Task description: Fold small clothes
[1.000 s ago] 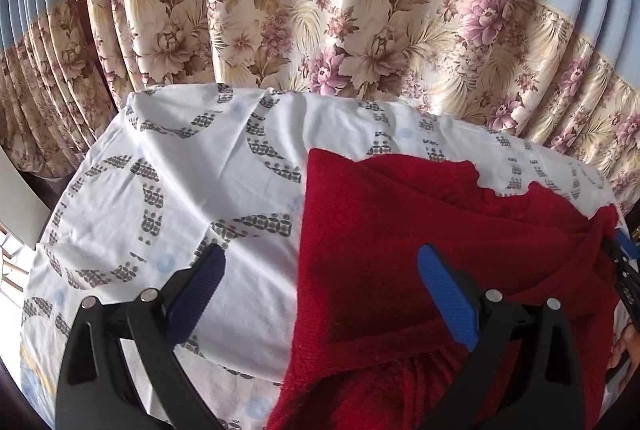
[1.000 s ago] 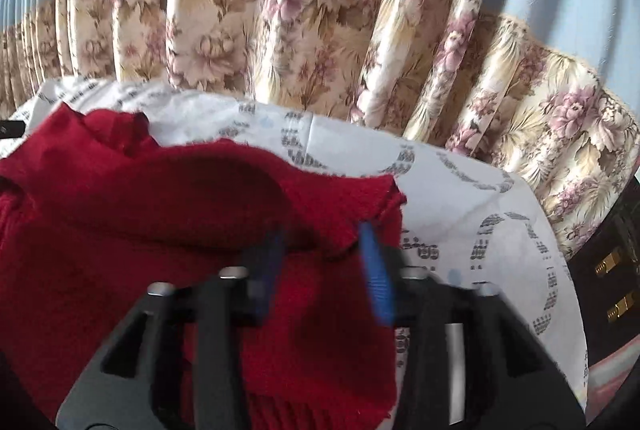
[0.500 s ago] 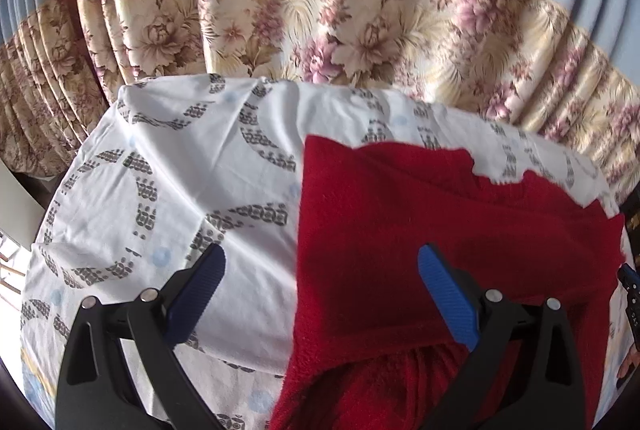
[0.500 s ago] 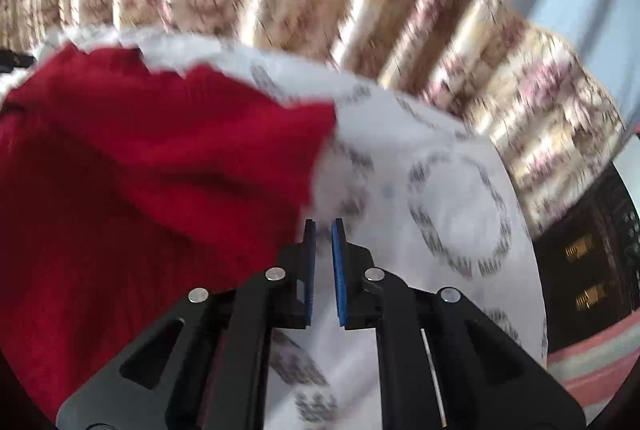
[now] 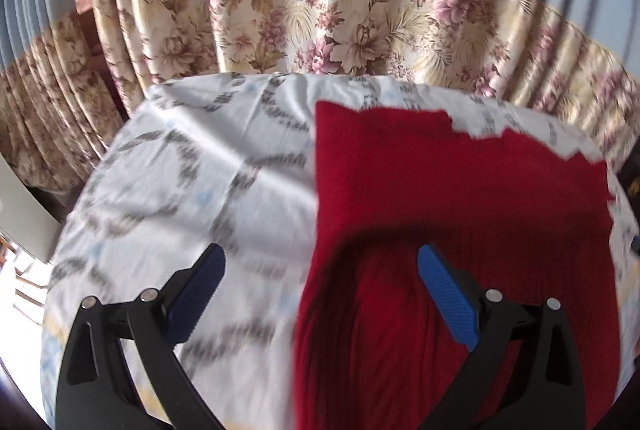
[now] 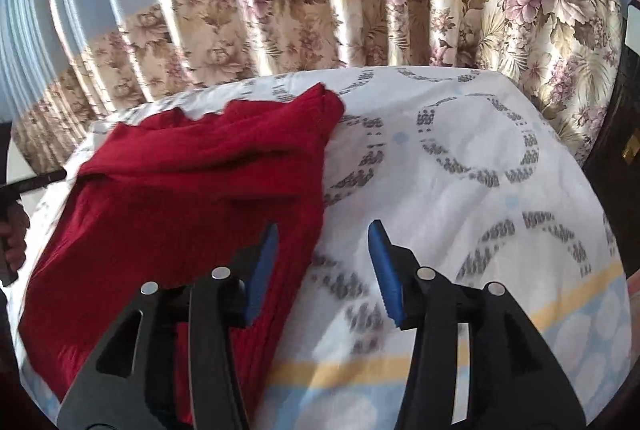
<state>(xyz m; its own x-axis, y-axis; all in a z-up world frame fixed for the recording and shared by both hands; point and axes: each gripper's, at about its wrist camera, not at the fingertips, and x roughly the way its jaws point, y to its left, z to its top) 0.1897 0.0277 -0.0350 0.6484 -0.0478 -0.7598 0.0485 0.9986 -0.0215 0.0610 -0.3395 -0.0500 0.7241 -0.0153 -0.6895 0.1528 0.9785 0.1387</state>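
A small red knit garment [image 5: 460, 190] lies flat on the white sheet with grey ring prints [image 5: 192, 166], its left edge straight and one side folded inward. My left gripper [image 5: 320, 270] hangs open above that left edge, one finger over the sheet and the other over the knit, gripping nothing. In the right wrist view the garment [image 6: 192, 190] fills the left half. My right gripper [image 6: 322, 242] hovers over the garment's right edge, its jaws opening, and the pads press on nothing.
Floral and blue curtains [image 6: 360, 10] hang close behind the covered table. The sheet [image 6: 460, 158] drops off at a rounded edge on the right, beside dark furniture [image 6: 616, 134]. A hand [image 6: 12, 234] holding the other gripper shows at the far left.
The right gripper pulled back from the garment's far right corner to its near right edge, and its jaws went from shut to apart. The left gripper drew back, still open.
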